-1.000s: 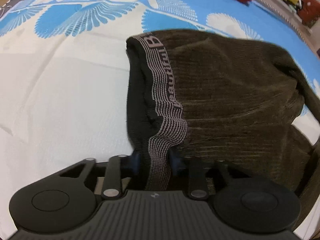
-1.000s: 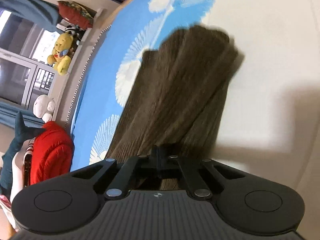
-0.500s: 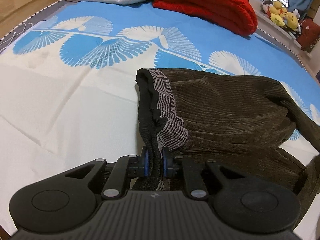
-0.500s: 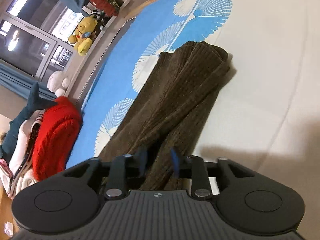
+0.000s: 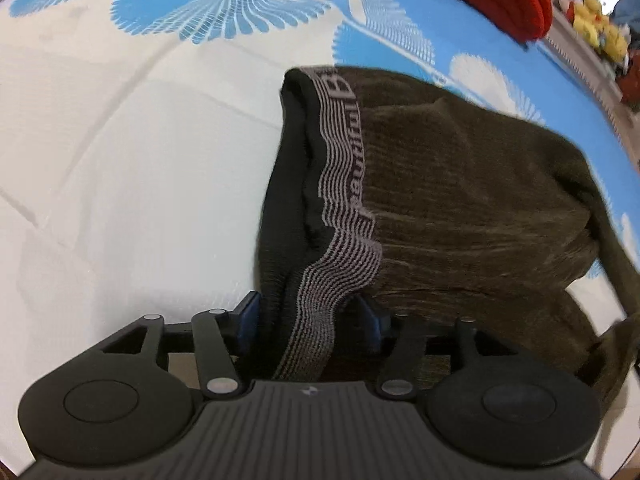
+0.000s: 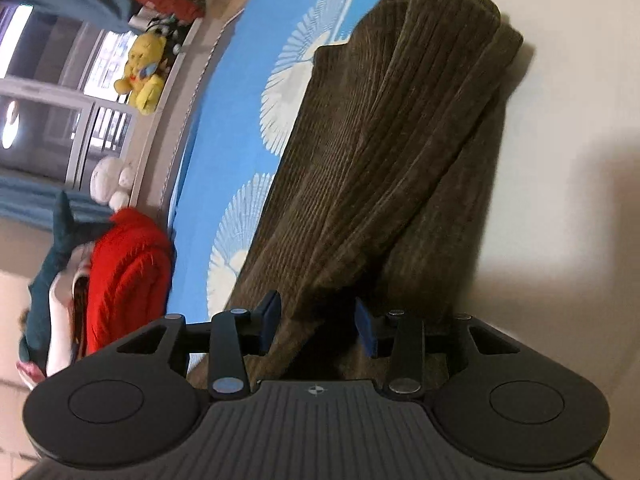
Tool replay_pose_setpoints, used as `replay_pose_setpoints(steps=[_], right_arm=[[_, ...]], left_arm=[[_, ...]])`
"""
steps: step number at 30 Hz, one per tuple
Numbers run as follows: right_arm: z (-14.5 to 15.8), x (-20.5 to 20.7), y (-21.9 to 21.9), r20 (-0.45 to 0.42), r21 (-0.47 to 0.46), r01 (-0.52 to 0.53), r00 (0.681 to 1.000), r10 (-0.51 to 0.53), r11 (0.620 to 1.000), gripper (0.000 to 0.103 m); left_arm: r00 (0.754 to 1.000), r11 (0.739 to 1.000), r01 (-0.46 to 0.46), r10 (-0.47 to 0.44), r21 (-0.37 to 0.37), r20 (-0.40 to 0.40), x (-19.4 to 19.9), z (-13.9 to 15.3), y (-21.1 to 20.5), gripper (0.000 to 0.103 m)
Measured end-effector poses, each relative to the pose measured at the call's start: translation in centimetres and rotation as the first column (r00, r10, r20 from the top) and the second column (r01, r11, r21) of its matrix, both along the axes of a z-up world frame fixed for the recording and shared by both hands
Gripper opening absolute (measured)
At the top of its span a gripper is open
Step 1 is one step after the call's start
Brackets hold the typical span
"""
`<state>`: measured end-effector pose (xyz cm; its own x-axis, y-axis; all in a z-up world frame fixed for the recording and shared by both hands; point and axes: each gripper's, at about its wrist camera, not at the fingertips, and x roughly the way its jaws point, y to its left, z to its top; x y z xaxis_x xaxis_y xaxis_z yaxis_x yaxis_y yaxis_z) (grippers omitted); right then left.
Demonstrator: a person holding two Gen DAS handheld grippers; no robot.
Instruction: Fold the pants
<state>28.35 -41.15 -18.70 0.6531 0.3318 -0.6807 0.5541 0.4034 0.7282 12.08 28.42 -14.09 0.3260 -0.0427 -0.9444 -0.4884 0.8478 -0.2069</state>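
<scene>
The brown corduroy pants [image 5: 460, 200] lie on a bed sheet [image 5: 120, 180] printed white and blue with fan shapes; no container shows in either view. In the left wrist view the striped grey waistband [image 5: 340, 184] runs straight away from the left gripper [image 5: 310, 316], with the body of the pants spreading to the right of it. That gripper's 2 blue-padded fingers stand parted on either side of the waistband end, with cloth between them; I cannot tell if they press on it. In the right wrist view the legs stretch lengthwise away from the right gripper [image 6: 318, 322], the folded far end lying on the white part of the sheet. Its fingers are spread wide with corduroy bunched between them, not clamped. A red blanket [image 6: 124, 276] and a yellow plush toy [image 6: 144, 74] sit at the bed's edge.
</scene>
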Motion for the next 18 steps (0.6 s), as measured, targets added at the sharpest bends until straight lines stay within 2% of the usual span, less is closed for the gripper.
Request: replay_pose_setpoints(steps=[1, 2, 3, 5, 8, 11, 13, 15, 17, 18], right_arm=[[0.0, 0.2, 0.0, -0.008, -0.021, 0.011, 1.000, -0.011, 1.000, 0.035], [0.1, 0.2, -0.1, -0.016, -0.051, 0.020, 1.000, -0.021, 0.999, 0.026], [0.2, 0.1, -0.3, -0.016, -0.071, 0.025, 1.000, -0.026, 0.997, 0.013], [1.4, -0.1, -0.9, 0.012, -0.116, 0.032, 0.999, -0.031, 0.993, 0.011], [4.9, -0.8, -1.8, 0.092, -0.223, 0.015, 0.996, 0.006, 0.975, 0.010], [9.1, -2.8, -2.9, 0.198, -0.302, -0.009, 0.977, 0.072, 0.953, 0.010], [11.2, -5.0, -4.1, 0.240, -0.332, -0.029, 0.964, 0.114, 0.943, 0.010], [12.1, -7.0, -5.7, 0.223, -0.348, -0.069, 0.963, 0.154, 0.935, 0.010], [12.3, -8.9, -7.1, 0.119, -0.386, -0.149, 0.971, 0.209, 0.910, 0.010], [12.0, -9.7, -7.7, 0.038, -0.393, -0.206, 0.970, 0.240, 0.896, 0.010]], left_arm=[[1.000, 1.000, 0.015, -0.015, 0.012, -0.013, 0.3, -0.2, -0.3, 0.056], [0.999, 0.999, 0.030, -0.030, 0.028, -0.014, 0.5, -0.3, -0.5, 0.051], [0.999, 0.998, 0.046, -0.046, 0.046, -0.012, 0.8, -0.2, -0.7, 0.048], [0.998, 0.995, 0.064, -0.063, 0.077, -0.007, 0.9, -0.2, -1.0, 0.033], [0.999, 0.995, 0.035, -0.039, 0.096, 0.037, 0.6, 0.5, -0.6, 0.019], [0.992, 0.990, -0.016, -0.002, 0.138, 0.130, 0.0, 2.5, -0.5, 0.016], [0.982, 0.982, -0.039, 0.005, 0.182, 0.187, -0.6, 3.8, -0.7, 0.015], [0.979, 0.976, -0.055, 0.011, 0.213, 0.203, -1.1, 4.5, -0.9, 0.015], [0.983, 0.972, -0.067, 0.025, 0.226, 0.184, -1.6, 4.6, -1.0, 0.015], [0.987, 0.970, -0.071, 0.034, 0.231, 0.160, -1.8, 4.4, -0.9, 0.015]])
